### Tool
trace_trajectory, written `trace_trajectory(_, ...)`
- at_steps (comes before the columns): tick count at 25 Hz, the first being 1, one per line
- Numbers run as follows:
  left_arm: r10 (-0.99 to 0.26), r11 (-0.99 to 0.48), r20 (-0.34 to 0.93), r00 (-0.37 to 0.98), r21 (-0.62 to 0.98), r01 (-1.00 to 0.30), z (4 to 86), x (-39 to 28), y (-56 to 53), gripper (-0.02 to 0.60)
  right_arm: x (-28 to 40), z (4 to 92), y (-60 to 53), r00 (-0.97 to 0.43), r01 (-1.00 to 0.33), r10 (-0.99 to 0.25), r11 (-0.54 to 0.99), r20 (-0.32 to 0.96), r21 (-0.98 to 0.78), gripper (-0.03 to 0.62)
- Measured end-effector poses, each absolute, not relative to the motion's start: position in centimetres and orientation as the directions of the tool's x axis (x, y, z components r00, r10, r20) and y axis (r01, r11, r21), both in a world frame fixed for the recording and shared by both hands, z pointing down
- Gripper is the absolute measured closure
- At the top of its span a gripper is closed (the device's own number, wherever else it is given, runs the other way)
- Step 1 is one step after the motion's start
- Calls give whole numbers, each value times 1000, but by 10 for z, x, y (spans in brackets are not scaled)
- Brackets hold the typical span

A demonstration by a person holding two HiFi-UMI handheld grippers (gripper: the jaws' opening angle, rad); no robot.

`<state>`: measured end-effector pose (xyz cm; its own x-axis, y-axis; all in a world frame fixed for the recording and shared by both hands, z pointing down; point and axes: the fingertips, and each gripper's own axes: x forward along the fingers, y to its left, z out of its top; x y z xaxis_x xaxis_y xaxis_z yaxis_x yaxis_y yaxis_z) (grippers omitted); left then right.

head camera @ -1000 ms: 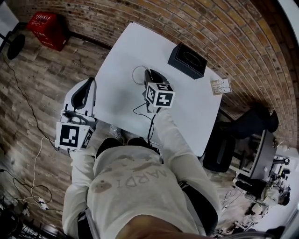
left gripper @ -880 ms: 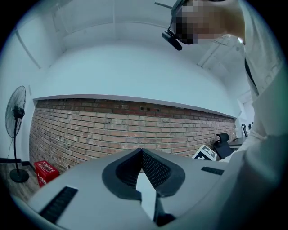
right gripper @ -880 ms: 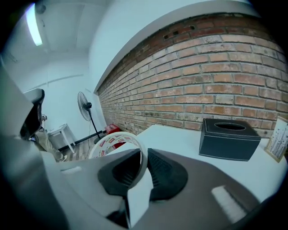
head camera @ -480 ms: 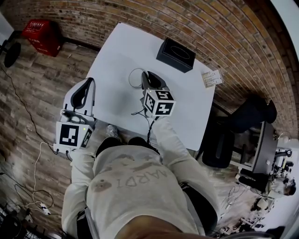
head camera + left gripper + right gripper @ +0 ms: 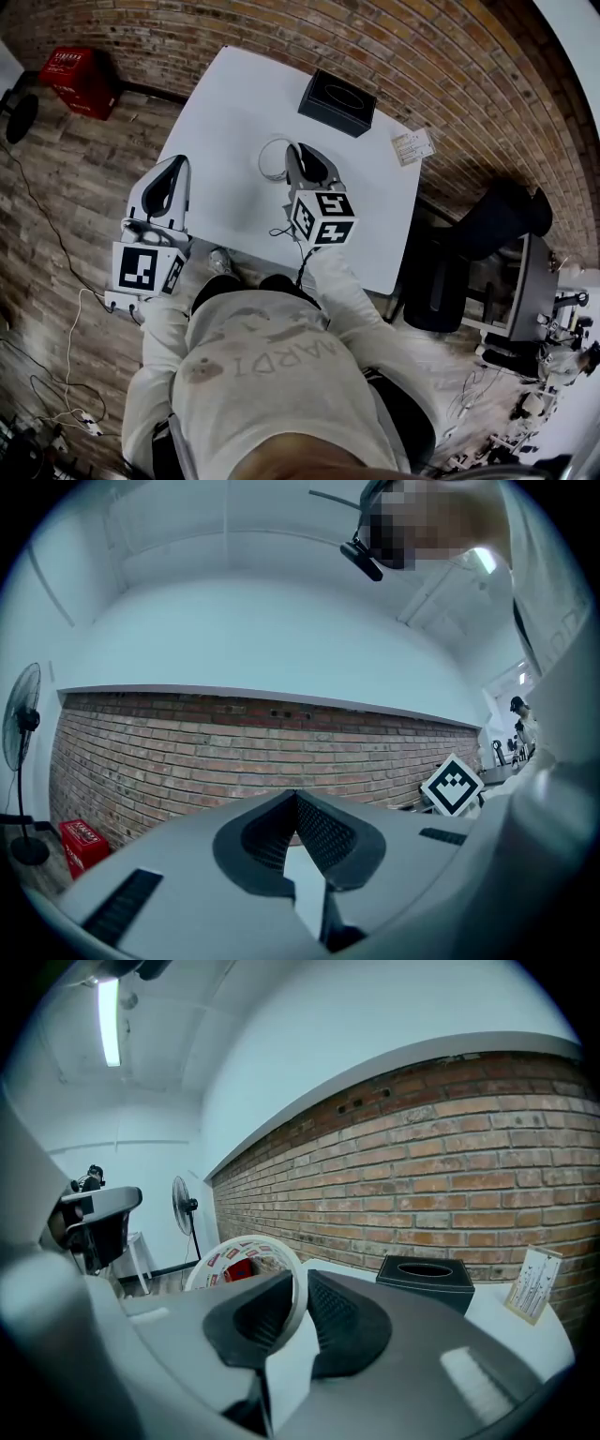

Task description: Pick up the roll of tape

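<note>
Cool, even indoor light fills every view. A ceiling tube [image 5: 110, 1021] glares at the far left above my right jaws, and another lamp [image 5: 485, 560] shines at the far right above my left ones. Seen from overhead, the white table [image 5: 234, 112] washes out. The brick wall [image 5: 450, 1166] bows, the corners go black, and the near roll of tape [image 5: 246, 1258] looks soft.

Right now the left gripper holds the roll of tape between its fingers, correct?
No. The right gripper holds the roll of tape between its fingers, as the right gripper view shows; the left gripper has its fingers closed on nothing.
</note>
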<state>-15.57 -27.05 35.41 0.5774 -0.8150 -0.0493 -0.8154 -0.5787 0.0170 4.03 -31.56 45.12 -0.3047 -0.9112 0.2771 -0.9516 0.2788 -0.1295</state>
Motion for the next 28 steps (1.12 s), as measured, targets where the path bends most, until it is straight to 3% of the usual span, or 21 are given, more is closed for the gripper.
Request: trace_trajectory(28, -829, -556, -66, 555, -5, -831, 334, -107, -218, 577, 85, 364, -231, -328, -945, -944, 328, 46, -6, 534)
